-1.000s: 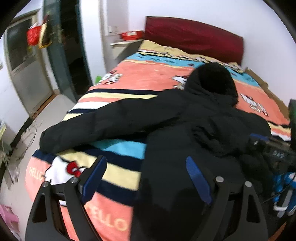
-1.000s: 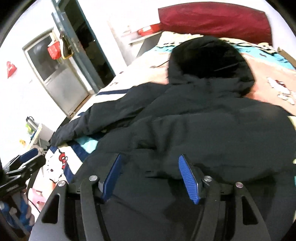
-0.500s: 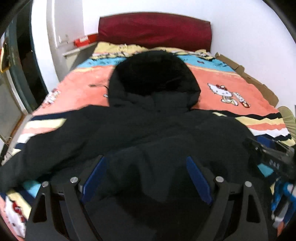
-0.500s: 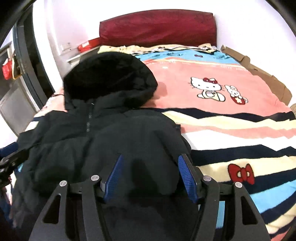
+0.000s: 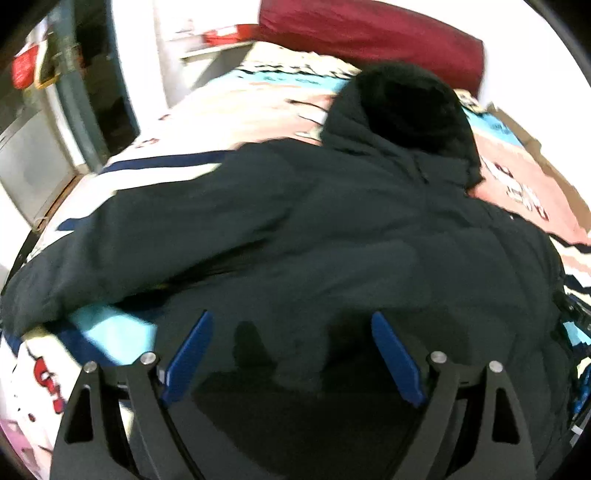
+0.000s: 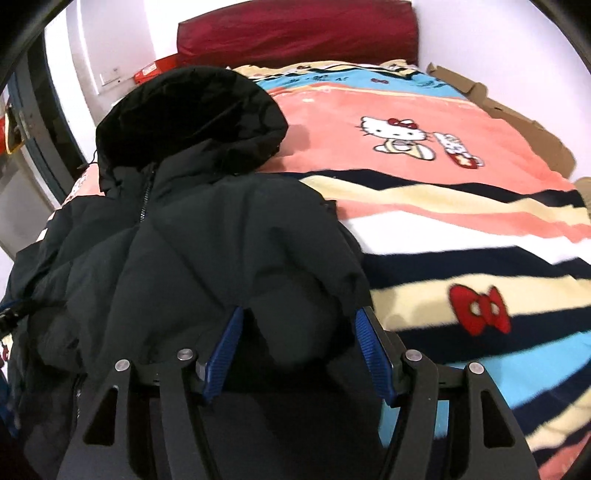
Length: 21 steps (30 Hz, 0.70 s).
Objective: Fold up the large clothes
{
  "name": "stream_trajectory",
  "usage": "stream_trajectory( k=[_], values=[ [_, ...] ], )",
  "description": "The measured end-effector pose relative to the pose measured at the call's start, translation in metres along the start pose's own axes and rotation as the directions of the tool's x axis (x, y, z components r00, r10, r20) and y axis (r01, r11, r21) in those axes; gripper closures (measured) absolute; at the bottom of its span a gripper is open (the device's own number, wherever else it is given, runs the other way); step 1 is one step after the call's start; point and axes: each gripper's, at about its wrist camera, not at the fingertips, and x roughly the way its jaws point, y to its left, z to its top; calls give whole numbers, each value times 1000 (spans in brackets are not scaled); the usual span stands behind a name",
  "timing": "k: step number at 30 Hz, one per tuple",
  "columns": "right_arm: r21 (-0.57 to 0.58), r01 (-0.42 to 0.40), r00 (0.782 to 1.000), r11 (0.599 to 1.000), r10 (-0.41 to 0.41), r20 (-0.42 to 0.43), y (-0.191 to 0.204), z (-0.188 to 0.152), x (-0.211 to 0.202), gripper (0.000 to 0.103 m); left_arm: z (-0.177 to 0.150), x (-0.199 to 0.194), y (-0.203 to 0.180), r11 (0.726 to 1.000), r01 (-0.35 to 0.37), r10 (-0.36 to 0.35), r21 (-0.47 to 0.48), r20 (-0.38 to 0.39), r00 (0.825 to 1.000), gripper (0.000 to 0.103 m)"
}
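A large black hooded puffer jacket (image 5: 332, 229) lies on the bed, hood (image 5: 406, 103) toward the headboard. In the left wrist view one sleeve (image 5: 110, 243) stretches out to the left. My left gripper (image 5: 291, 350) is open just above the jacket's lower body. In the right wrist view the jacket (image 6: 207, 251) is bunched on the left half of the bed. My right gripper (image 6: 297, 343) is open, its blue pads on either side of a puffy fold at the jacket's right edge.
The bed carries a striped Hello Kitty blanket (image 6: 443, 155) with a dark red headboard (image 6: 295, 33). Cardboard (image 6: 517, 114) lines the right side by the wall. A doorway and floor (image 5: 44, 147) lie to the left of the bed.
The left wrist view swung left, so the outstretched sleeve shows again. The right gripper came closer to the jacket's right edge, with a fold now between its pads.
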Motion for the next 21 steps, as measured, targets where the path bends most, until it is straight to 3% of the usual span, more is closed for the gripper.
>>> stream_trajectory(
  k=[4, 7, 11, 16, 18, 21],
  values=[
    [-15, 11, 1000, 1000, -11, 12, 10, -11, -31, 41, -11, -23, 66, 998, -10, 9, -65, -24, 1000, 15],
    [-19, 0, 1000, 1000, 1, 27, 20, -18, -54, 41, -17, -37, 122, 985, -9, 5, -172, -27, 1000, 15],
    [-13, -29, 998, 1000, 29, 53, 35, -31, -86, 41, -31, -44, 211, 933, 20, -27, -359, -14, 1000, 15],
    [0, -34, 998, 999, 34, 58, 45, -55, -116, 41, -63, -27, 319, 795, 60, -67, -604, 11, 998, 15],
    [24, -29, 998, 999, 27, 54, 42, -67, -127, 41, -71, -16, 342, 745, 77, -84, -662, 21, 996, 15],
    [49, -3, 999, 999, 1, 48, 35, -79, -138, 41, -84, 2, 370, 649, 141, -146, -748, 60, 987, 15]
  ],
)
